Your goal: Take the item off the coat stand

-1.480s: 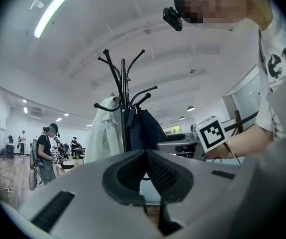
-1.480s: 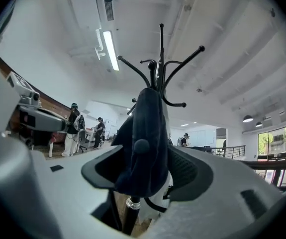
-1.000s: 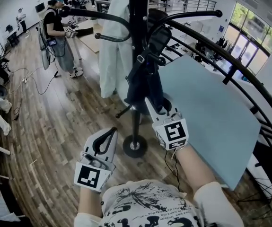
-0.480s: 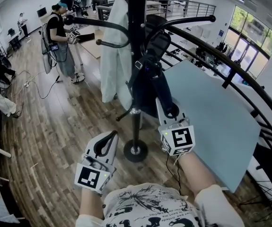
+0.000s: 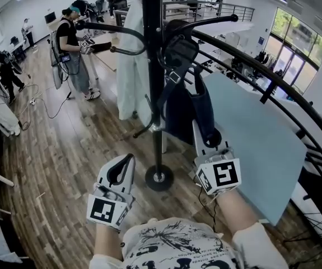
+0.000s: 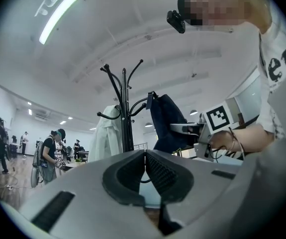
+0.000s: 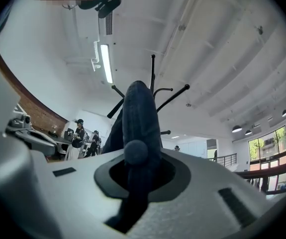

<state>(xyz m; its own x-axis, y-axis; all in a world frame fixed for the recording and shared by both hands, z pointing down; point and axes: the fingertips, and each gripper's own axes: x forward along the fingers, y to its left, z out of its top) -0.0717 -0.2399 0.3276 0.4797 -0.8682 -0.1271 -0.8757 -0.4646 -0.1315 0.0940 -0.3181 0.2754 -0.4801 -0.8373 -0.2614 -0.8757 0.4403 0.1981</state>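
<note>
At lower left, the left claw hangs with jaws pressed together, empty. Beside it rises the stand, with a white coat on its left and the dark bag hanging on its right. The right claw has just closed its jaws on the bag's lower edge.

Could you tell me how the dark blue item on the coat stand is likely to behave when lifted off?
Probably floppy: the dark blue item is soft fabric, bunched in the right gripper, whose jaws have just been closing on it. It will likely sag and swing once off the coat stand. Its buckled strap might catch on a hook.
</note>
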